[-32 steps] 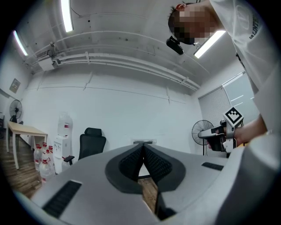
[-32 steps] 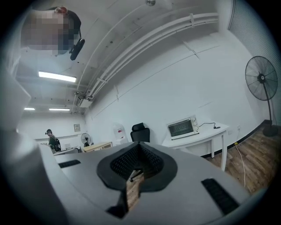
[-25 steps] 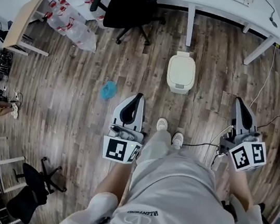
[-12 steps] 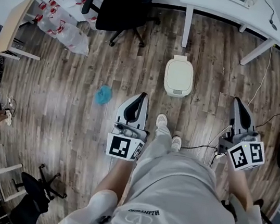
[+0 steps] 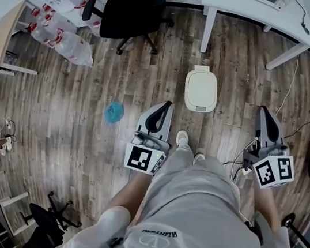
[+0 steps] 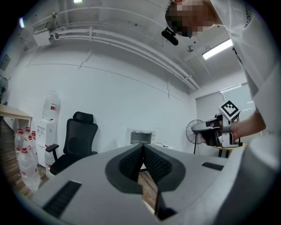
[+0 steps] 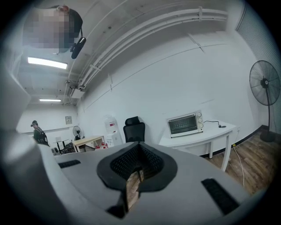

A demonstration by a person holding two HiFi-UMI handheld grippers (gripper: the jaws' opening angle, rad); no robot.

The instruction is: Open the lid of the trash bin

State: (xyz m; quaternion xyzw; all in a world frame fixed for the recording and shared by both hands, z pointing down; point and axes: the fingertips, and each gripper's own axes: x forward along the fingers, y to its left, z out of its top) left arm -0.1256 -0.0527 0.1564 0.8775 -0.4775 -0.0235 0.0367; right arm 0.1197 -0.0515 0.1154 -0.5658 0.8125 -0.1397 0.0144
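Observation:
The white trash bin (image 5: pixel 201 90) stands on the wooden floor just ahead of the person's feet, and its lid lies flat and closed. My left gripper (image 5: pixel 167 104) is held at waist height, its tip below and left of the bin, with the jaws shut on nothing. My right gripper (image 5: pixel 264 110) hangs to the bin's right, well apart from it, also shut and empty. In the left gripper view the jaws (image 6: pixel 142 147) meet, and the right gripper (image 6: pixel 211 131) shows off to the side. The right gripper view shows its pads (image 7: pixel 138 147) pressed together. Neither gripper view shows the bin.
A black office chair (image 5: pixel 130 5) stands at the back left, and a white desk (image 5: pixel 260 9) behind the bin. A blue scrap (image 5: pixel 114 111) lies on the floor to the left. Bagged water bottles (image 5: pixel 63 42) sit by a wooden table (image 5: pixel 2 38). A cable (image 5: pixel 292 84) runs along the right.
The person has stepped forward, so the bin sits closer to the feet. The left gripper has shifted right, toward the bin. Both grippers stay shut.

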